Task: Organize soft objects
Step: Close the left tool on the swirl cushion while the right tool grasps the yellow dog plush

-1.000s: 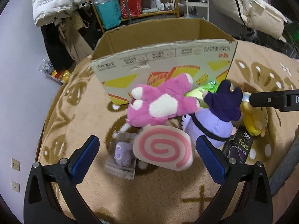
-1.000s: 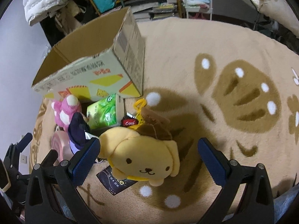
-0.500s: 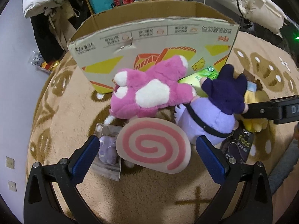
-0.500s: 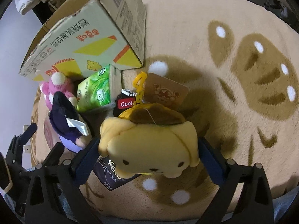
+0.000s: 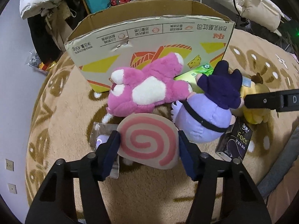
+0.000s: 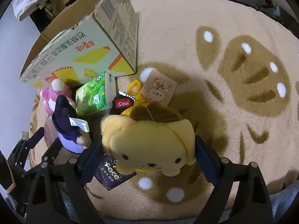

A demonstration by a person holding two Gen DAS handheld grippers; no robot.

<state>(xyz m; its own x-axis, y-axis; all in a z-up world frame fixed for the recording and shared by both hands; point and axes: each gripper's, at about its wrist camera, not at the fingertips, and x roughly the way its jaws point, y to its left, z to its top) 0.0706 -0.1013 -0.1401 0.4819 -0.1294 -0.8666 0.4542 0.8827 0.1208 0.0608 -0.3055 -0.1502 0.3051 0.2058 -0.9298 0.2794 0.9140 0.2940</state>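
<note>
Two toys are grabbed, but no toy is seen in the box yet.

The left claw [image 5: 148,145] squeezes the swirl pillow [image 5: 148,141] from both sides, low over the rug [image 5: 56,112]. The right claw [image 6: 149,149] squeezes the yellow dog [image 6: 149,143], also low over the rug. The pink toy [image 5: 147,91] and the purple toy [image 5: 205,117] lie on the rug in front of the box [image 5: 149,31], so they are left to do. I cannot see inside the box. Its top is open, and its front wall stands tall, so I think each toy must go up and over that edge. The toys crowd close together, touching or nearly so. A green pack [image 6: 91,95] and a dark pack [image 5: 235,141] lie among them. The rug off to the right looks wide and free for moving.
</note>
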